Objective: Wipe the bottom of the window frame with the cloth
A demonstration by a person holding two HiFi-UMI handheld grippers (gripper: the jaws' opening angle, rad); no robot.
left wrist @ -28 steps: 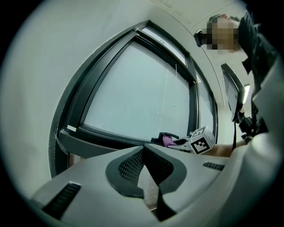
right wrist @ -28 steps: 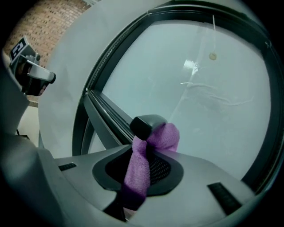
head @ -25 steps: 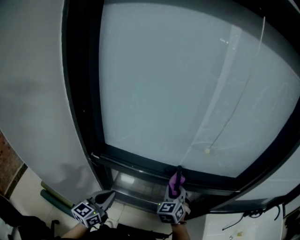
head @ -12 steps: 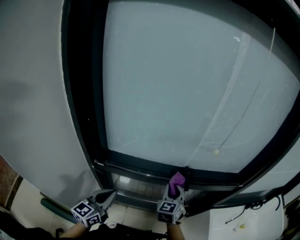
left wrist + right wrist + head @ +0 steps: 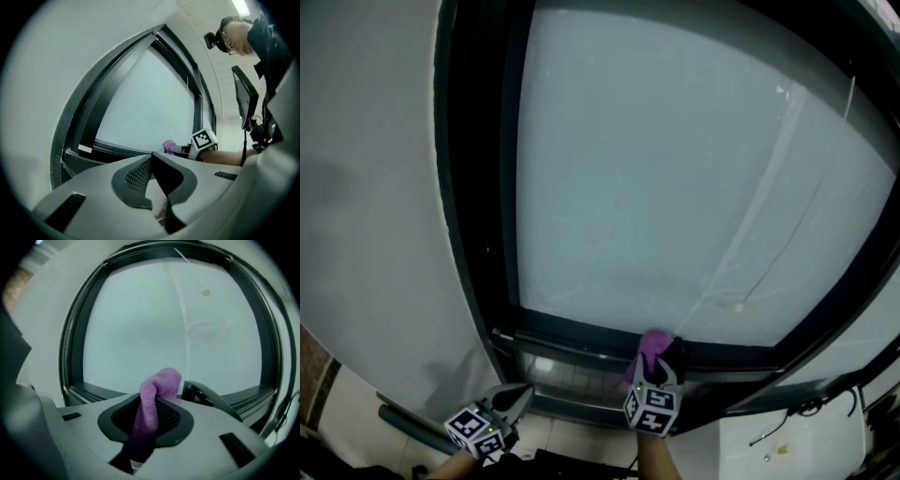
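Head view | right gripper (image 5: pixel 656 366) grasping fuzzy purple cloth (image 5: pixel 652 344) at dark frame (image 5: pixel 572 335) | left gripper (image 5: pixel 519 393) clenched, empty | frosted pane (image 5: pixel 675 187)

A plain white wall (image 5: pixel 366 187) fills the left, 1 dark green tube (image 5: pixel 412 424) lies at its foot, and a black cable (image 5: pixel 814 409) trails at lower right.

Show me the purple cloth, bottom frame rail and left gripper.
purple cloth (image 5: pixel 158 384): right gripper view, top fold.
bottom frame rail (image 5: pixel 574 331): head view, bar under glass.
left gripper (image 5: pixel 151 155): left gripper view, between fingertips.
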